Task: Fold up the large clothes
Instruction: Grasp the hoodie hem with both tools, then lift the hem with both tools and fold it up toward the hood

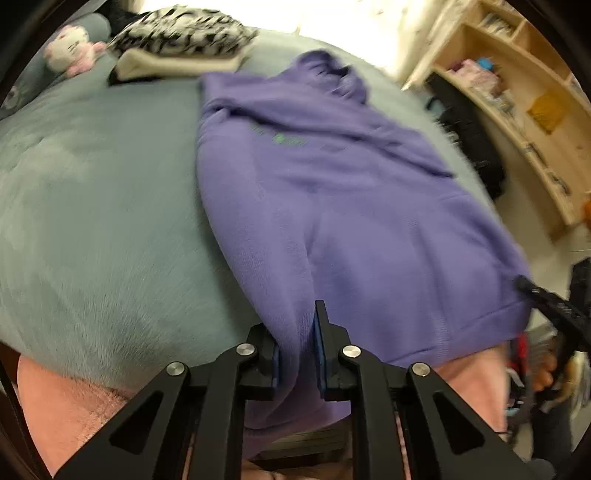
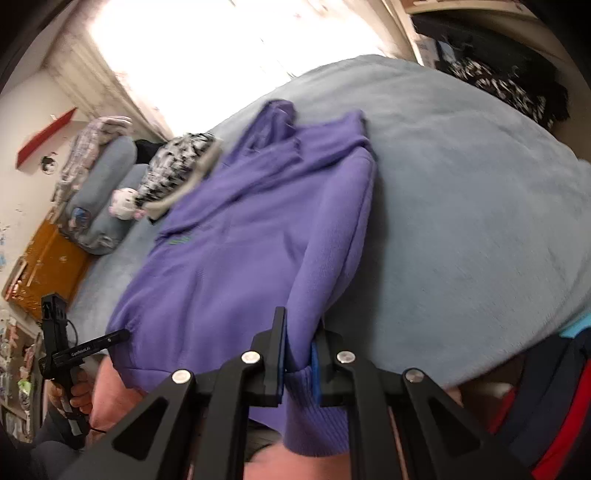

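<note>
A purple hoodie lies spread on a grey-blue bed cover, hood at the far end, hem towards me. My left gripper is shut on a fold of the hoodie near its bottom hem. My right gripper is shut on the hoodie at a ribbed cuff or hem corner that hangs between the fingers. The right gripper also shows at the hoodie's right hem corner in the left wrist view. The left gripper shows at the left hem corner in the right wrist view.
A black-and-white patterned cloth and a white plush toy lie at the head of the bed. Grey pillows sit beyond them. A wooden shelf unit stands to the right of the bed. A pink cover hangs at the near edge.
</note>
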Demonstrator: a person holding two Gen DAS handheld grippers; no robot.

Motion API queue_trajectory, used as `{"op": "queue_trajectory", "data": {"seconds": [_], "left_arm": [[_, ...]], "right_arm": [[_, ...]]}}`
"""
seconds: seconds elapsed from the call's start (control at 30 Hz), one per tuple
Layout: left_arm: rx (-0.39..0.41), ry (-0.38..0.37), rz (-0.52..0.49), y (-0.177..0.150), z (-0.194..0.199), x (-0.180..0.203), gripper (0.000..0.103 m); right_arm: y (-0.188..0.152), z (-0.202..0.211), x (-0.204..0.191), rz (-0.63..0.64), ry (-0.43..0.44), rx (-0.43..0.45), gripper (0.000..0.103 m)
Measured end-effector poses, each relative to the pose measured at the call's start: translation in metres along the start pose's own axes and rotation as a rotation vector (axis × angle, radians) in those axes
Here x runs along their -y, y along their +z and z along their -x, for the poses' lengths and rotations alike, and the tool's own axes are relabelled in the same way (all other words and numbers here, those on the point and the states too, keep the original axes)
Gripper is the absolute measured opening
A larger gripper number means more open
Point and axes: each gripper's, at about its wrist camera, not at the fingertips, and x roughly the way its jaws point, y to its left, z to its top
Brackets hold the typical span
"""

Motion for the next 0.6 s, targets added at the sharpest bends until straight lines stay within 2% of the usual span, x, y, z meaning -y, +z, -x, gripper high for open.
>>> {"op": "queue_trajectory", "data": {"seconds": [0.1, 0.3, 0.6], "left_arm": [[0.043, -0.082, 0.004, 0.012, 0.024, 0.007, 0.011], [0.098, -0.234, 0.132, 0.049, 0.05, 0.005, 0.01], [0.29, -0.296, 0.163, 0.097, 0.116, 0.016, 0.009]], "right_arm": [[0.01, 0.005, -0.017, 0.019, 0.04, 0.019, 0.01], [0.041, 0.01, -0.038, 0.008, 0.118, 0.07, 0.01], [0.098, 0.069, -0.052, -0.024, 0.229, 0.273, 0.009]]}}
